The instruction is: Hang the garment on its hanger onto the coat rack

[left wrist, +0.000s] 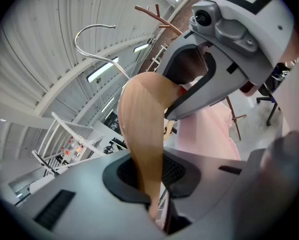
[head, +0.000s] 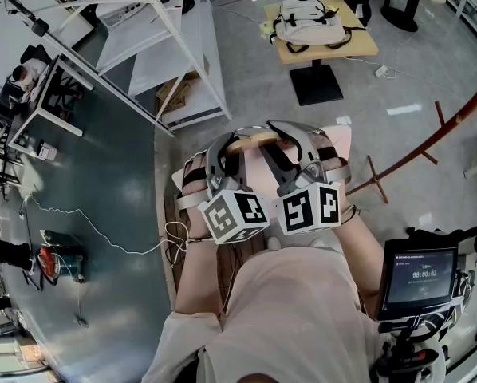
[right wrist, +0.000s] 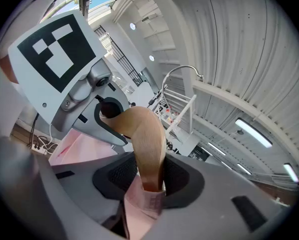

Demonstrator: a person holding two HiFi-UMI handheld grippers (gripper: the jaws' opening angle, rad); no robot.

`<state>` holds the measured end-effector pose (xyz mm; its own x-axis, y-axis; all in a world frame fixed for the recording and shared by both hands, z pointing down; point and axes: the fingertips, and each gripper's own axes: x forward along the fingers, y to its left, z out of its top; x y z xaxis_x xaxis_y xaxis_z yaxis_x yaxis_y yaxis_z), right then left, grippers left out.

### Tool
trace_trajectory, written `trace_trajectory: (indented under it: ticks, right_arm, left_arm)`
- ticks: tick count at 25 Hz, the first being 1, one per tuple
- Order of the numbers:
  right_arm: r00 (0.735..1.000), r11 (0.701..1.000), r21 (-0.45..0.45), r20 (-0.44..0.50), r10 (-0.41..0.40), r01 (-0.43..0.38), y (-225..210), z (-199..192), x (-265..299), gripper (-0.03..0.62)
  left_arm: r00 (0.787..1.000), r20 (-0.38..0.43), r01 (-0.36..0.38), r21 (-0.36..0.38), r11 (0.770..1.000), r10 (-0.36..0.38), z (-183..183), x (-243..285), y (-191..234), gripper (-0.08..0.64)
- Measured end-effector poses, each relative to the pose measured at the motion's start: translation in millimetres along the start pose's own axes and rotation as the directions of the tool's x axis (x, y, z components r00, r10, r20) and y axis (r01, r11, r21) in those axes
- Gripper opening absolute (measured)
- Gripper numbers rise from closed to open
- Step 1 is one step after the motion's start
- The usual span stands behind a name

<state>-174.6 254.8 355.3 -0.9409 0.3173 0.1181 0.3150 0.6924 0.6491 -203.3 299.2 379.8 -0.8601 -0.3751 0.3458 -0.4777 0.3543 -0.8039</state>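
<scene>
The wooden hanger [head: 254, 140] is held at centre frame in the head view, gripped from both sides. The left tool [left wrist: 152, 173] is closed narrow on the wood. The right tool [right wrist: 149, 176] is closed on the hanger's other arm, with a fold of the pink garment [right wrist: 139, 204] pinched in beneath it. The metal hook [left wrist: 93, 26] stands free above both tools, caught on nothing. The coat rack [head: 398, 161] is seen at the right of the head view, well apart from the hanger, so the carry across is judged not yet made.

Several things could go wrong from here:

- **Twisting:** The two tools sit close together near the hanger's middle. The smooth wood could turn in the grip and the hook be swung off line with a peg.
- **Crowding:** The hook could be crowded by the tools themselves, and a peg struck before the hook is over it.
- **Snagging:** The hanging cloth could catch on a lower peg as the rack is neared.
- **Slipping:** If the right tool is opened carelessly, the pinched fold could be dragged along and the garment pulled off its shoulder.
- **Missing the peg:** Little of the hook is seen from the head view, so a peg could be missed outright.
</scene>
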Motion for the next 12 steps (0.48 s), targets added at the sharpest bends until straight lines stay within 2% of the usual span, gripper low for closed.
trace_trajectory:
  ticks: [6, 12]
  right_arm:
    - [0.998, 0.998, -0.016, -0.021, -0.055, 0.055, -48.1, -10.7, -30.4, 0.146]
    - [0.984, 0.988, -0.036, -0.087, -0.155, 0.153, -100.5, -31.8, -63.0, 0.144]
  left_arm:
    - [0.998, 0.059, -0.015, 0.015, 1.0, 0.014, 59.1, 1.6, -0.6, 0.051]
    - [0.987, 0.158, 0.001, 0.044, 0.999, -0.008, 125.6, 13.7, -8.3, 0.051]
